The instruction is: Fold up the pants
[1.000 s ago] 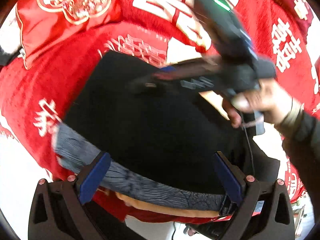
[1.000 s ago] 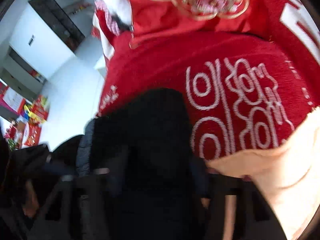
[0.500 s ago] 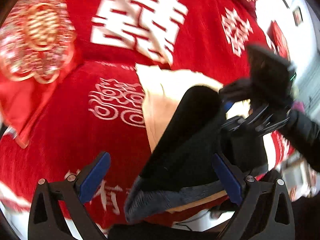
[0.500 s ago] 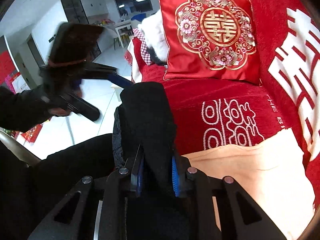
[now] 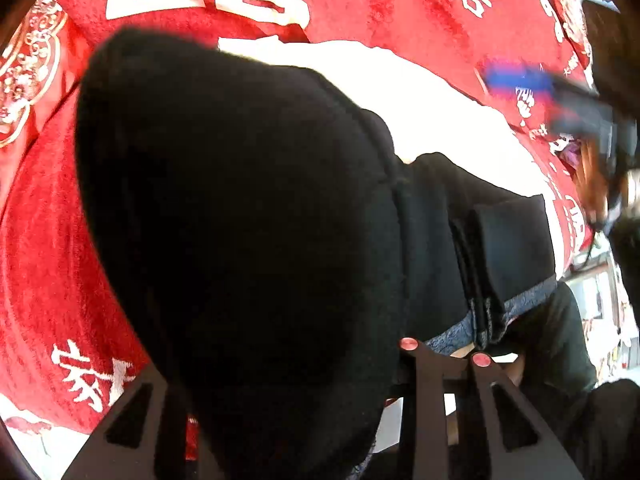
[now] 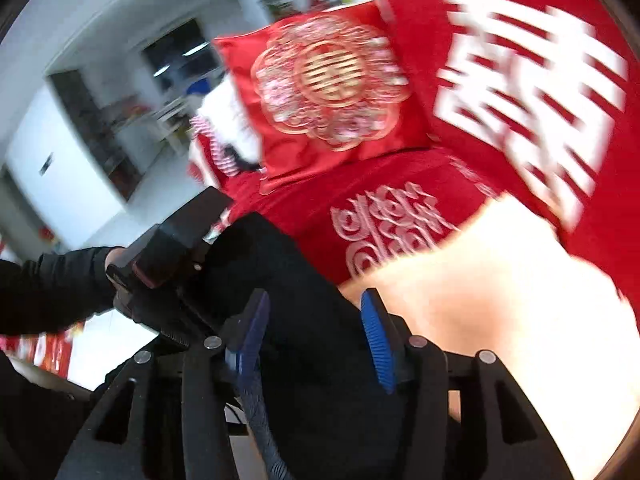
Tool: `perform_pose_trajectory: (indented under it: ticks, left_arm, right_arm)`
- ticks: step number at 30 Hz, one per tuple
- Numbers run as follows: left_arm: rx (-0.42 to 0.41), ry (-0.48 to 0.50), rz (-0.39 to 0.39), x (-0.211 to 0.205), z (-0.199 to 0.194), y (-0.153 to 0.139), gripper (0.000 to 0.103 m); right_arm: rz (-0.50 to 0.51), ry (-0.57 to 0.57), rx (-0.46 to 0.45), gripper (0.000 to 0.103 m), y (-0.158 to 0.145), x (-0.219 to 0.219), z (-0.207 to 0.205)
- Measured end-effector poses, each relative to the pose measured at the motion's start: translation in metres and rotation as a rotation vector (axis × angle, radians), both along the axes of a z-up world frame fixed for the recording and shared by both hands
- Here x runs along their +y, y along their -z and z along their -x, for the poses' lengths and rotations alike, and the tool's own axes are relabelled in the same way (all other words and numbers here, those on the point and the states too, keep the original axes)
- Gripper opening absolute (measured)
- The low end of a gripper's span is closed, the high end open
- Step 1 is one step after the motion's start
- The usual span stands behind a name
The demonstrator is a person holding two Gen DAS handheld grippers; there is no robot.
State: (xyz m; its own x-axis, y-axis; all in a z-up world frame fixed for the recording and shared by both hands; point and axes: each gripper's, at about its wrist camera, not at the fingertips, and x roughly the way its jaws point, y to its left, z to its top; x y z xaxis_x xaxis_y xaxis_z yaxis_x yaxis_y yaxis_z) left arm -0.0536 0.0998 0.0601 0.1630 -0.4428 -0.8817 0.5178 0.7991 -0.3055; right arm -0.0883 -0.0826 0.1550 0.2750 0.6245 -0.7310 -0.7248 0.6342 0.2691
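In the left wrist view we are seeing, at far left, the red cushion with gold embroidery and the red sofa cover with white characters; moving right, the black pants are bulging up over the left claw — its fingers are drawn close together and pinching the dark cloth, which is hiding the pads; further right the pants are lying across a cream cloth on the sofa seat, their grey lining showing along the lower edge; at far right the right claw is blurred, its blue pad showing, and we cannot tell its state from here.

In the right wrist view we are seeing the left claw's body at left, held by a black-sleeved arm and touching the pants; in the middle the right claw is parted, its blue pads standing apart with the black fabric lying between them — not pinched; to the right the cream cloth is spreading over the red cover, with the cushion upright behind.
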Motion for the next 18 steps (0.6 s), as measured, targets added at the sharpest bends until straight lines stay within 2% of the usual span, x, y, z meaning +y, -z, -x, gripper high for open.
perform_pose_trajectory:
  ticks: [1,4,7,8,9,11,13,15,17,18]
  left_arm:
    - [-0.006,-0.004,-0.015,-0.003,0.001,-0.003,0.037]
    - [-0.023,-0.008,-0.055,-0.014,0.001,-0.012,0.033]
    - [-0.032,-0.017,-0.082,-0.022,0.003,-0.027,0.033]
    - [-0.034,-0.023,-0.094,-0.025,0.004,-0.033,0.033]
    - [-0.039,-0.025,-0.105,-0.027,0.006,-0.036,0.033]
    - [-0.054,-0.021,-0.128,-0.034,0.013,-0.042,0.033]
    - [-0.071,-0.014,-0.159,-0.036,0.015,-0.044,0.033]
    - [-0.086,-0.016,-0.185,-0.043,0.017,-0.051,0.033]
    - [-0.093,-0.025,-0.175,-0.047,0.017,-0.061,0.033]
    - [-0.100,-0.028,-0.169,-0.052,0.017,-0.066,0.033]
  right_arm:
    - [0.040,-0.006,-0.002,0.052,0.007,-0.001,0.012]
    - [0.193,-0.059,0.070,0.052,0.057,0.010,0.042]
    - [0.422,-0.082,0.089,0.052,0.126,0.032,0.049]
    - [0.369,-0.074,0.040,0.055,0.125,0.032,0.051]
    - [0.344,-0.068,0.038,0.059,0.121,0.031,0.050]
    - [0.319,-0.008,0.105,0.059,0.110,0.023,0.046]
    - [0.227,-0.037,0.087,0.059,0.090,0.009,0.060]
    - [0.279,-0.064,0.064,0.060,0.093,0.005,0.069]
    - [0.372,-0.073,0.040,0.059,0.117,0.014,0.067]
    - [0.374,-0.077,0.017,0.061,0.123,0.020,0.065]
